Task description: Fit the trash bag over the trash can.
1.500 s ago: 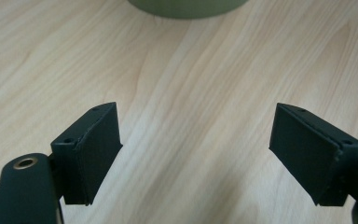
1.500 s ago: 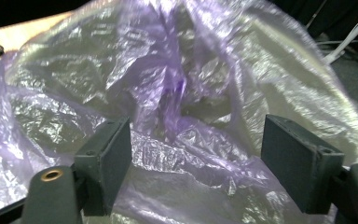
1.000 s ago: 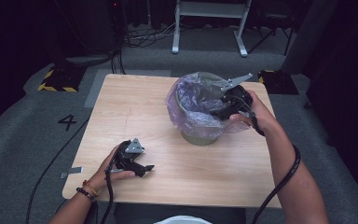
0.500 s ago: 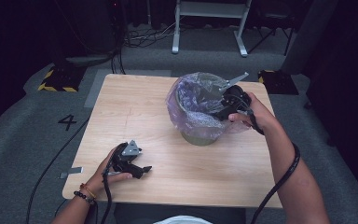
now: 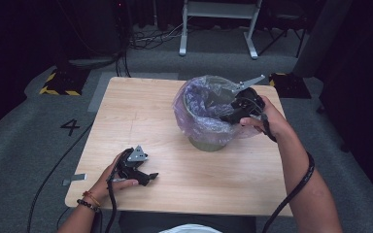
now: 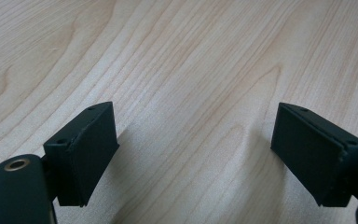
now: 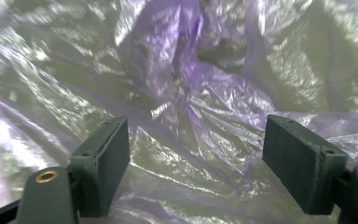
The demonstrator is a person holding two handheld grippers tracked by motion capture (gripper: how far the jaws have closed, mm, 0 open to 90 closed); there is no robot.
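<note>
Two wide-open hand-held grippers: left [image 5: 148, 177] on the wooden table [image 5: 136, 111], right [image 5: 226, 118] inside the purple-lined bin [image 5: 201, 124].

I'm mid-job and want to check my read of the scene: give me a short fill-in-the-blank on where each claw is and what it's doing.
1. The right claw reaches into the bin, which is lined with a ____ plastic bag.
2. The left claw rests over the bare wooden ____.
3. The jaws of both claws stand ____, gripping nothing.

Missing words: purple; table; open
</note>
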